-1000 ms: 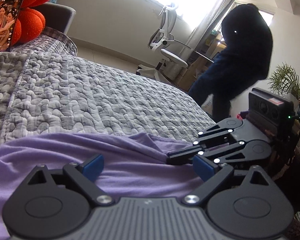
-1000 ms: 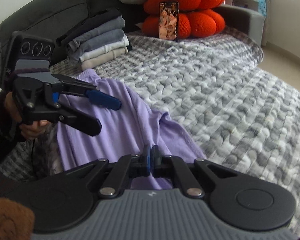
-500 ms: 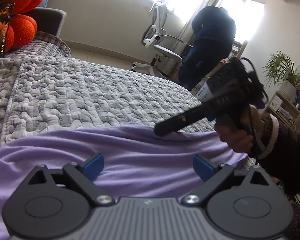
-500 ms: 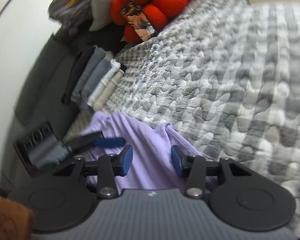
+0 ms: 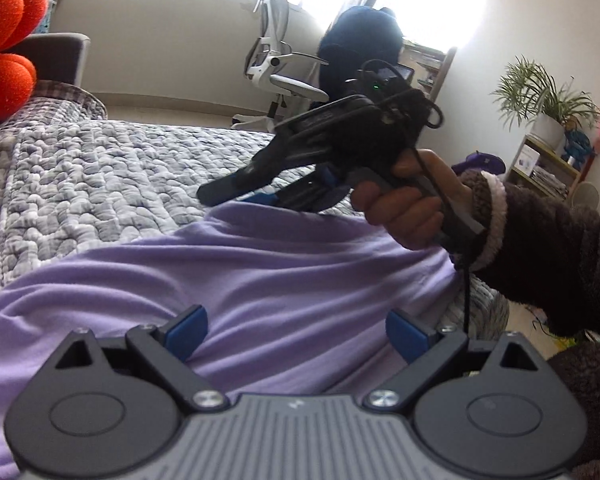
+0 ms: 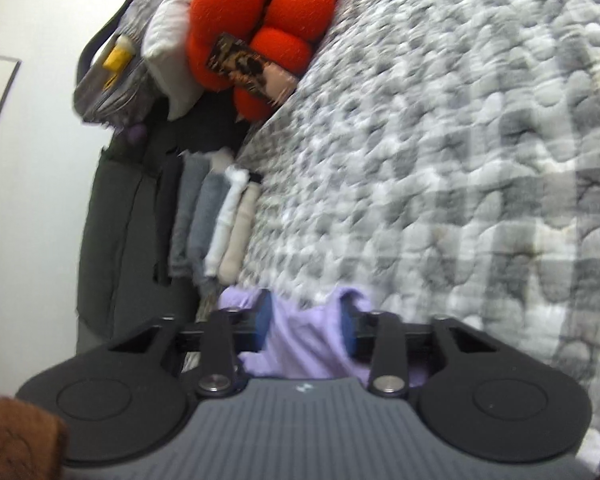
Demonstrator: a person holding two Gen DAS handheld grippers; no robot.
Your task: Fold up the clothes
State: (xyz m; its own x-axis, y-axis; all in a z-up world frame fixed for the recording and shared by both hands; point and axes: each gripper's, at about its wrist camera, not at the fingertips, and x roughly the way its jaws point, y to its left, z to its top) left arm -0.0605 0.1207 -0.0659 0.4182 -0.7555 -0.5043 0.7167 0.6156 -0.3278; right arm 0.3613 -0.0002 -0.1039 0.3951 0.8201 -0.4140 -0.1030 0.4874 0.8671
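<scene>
The left gripper [image 5: 296, 334] has its blue pads spread wide over the lilac garment [image 5: 260, 280], gripping nothing. The right gripper [image 6: 306, 322], at two o'clock from it, stands parted with lilac cloth bunched between its pads on the grey quilt [image 6: 460, 160]; folded clothes [image 6: 208, 220] lie at eleven o'clock.

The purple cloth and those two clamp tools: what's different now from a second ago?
The right gripper, pinched shut on the purple garment a second ago, has opened and lifted off the bed, rolling sideways. The person in dark clothes walked toward the window. The left gripper stayed open over the garment, which remains spread on the grey quilt.
</scene>
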